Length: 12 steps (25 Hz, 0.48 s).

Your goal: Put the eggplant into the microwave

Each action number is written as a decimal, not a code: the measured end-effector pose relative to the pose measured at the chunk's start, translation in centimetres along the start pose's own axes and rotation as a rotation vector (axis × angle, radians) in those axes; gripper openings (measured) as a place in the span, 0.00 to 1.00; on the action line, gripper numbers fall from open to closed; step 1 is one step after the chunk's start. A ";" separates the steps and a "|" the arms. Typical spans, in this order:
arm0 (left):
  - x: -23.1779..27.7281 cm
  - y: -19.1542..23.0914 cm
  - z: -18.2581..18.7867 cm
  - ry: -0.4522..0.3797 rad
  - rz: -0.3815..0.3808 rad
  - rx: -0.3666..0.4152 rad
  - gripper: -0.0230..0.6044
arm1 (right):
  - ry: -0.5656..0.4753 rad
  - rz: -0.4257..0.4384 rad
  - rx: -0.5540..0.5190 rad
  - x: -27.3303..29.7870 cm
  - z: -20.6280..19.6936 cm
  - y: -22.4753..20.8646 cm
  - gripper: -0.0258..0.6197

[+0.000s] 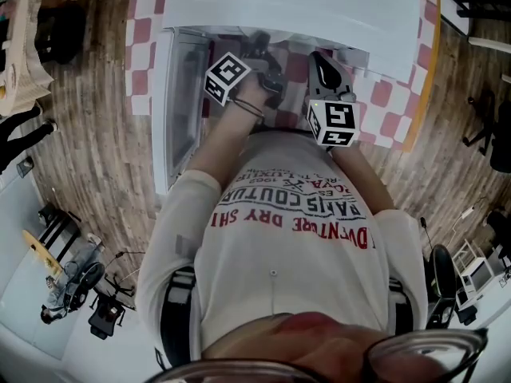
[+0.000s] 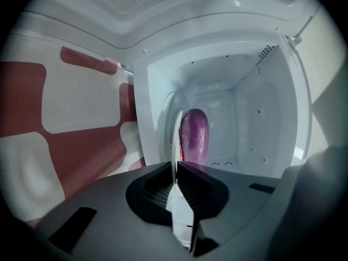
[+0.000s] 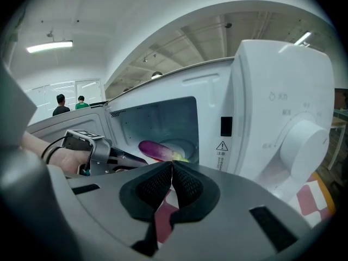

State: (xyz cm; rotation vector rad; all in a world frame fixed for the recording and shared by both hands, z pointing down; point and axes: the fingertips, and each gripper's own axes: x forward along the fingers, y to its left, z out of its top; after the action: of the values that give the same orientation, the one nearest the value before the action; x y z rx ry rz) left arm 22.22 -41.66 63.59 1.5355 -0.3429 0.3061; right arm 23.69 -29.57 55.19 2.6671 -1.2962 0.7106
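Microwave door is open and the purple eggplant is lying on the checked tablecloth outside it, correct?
Not quite. The microwave door is open, but the purple eggplant lies inside the cavity, not on the checked tablecloth. The right gripper view shows this most clearly.

Lab-like open hall, ceiling strip light (image 3: 49, 47), wood-plank floor (image 1: 88, 158), equipment stands (image 1: 108, 313), checkered tablecloth (image 1: 144, 30) under microwave (image 1: 295, 6)
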 end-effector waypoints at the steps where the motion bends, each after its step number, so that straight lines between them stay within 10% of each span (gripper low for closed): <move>1: 0.0 0.0 -0.1 0.009 0.001 0.006 0.09 | 0.002 -0.001 0.003 0.0 -0.1 -0.1 0.08; 12: -0.5 0.1 0.1 0.006 0.104 0.146 0.20 | -0.011 -0.022 0.000 -0.8 -0.1 -0.5 0.08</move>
State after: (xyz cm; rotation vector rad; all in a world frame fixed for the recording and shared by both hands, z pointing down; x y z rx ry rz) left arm 21.72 -41.80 63.49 1.6623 -0.4031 0.4248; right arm 23.60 -28.70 54.98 2.6848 -1.2678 0.6935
